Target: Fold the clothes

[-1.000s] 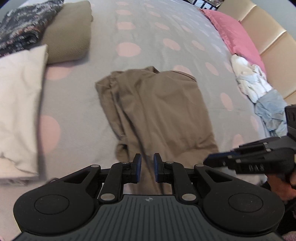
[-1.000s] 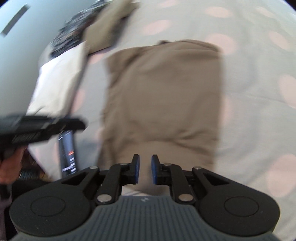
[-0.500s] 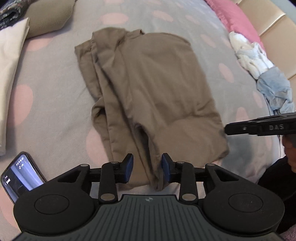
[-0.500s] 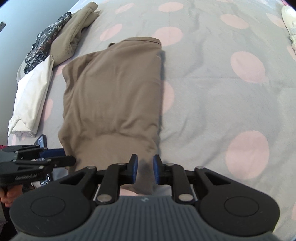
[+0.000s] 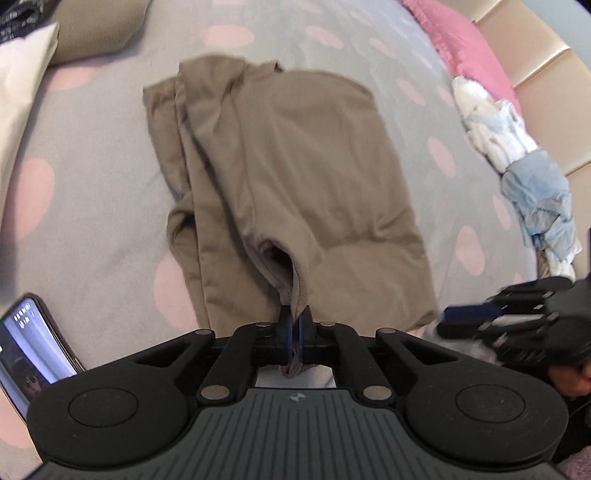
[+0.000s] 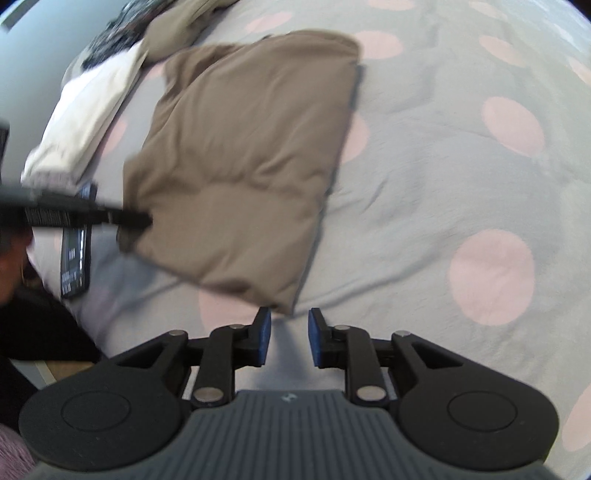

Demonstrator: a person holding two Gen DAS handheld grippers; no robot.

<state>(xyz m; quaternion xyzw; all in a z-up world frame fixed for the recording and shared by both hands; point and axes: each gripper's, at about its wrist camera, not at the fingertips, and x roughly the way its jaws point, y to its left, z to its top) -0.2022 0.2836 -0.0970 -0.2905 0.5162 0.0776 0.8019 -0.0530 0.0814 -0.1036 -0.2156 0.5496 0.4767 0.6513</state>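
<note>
A brown garment (image 5: pixel 288 184) lies part-folded on the grey bed cover with pink dots. My left gripper (image 5: pixel 294 330) is shut on the garment's near hem, and the cloth rises in a ridge from the pinch. In the right wrist view the brown garment (image 6: pixel 243 147) has its near right corner just ahead of my right gripper (image 6: pixel 289 339), which is open with nothing between its fingers. The left gripper (image 6: pixel 74 218) shows there at the garment's left edge. The right gripper (image 5: pixel 517 317) appears blurred beside the garment's near right corner in the left wrist view.
A phone (image 5: pixel 26 347) with a lit screen lies at the near left. Folded white cloth (image 6: pixel 81 122) and other folded clothes (image 5: pixel 99 29) sit far left. A white and blue clothes pile (image 5: pixel 517 173) and a pink pillow (image 5: pixel 461 48) lie right. Bare bed cover (image 6: pixel 461 184) spreads right.
My left gripper has shut on the brown garment's near hem, which now lifts slightly. The right gripper has shifted right to the garment's near right corner and opened a little wider.
</note>
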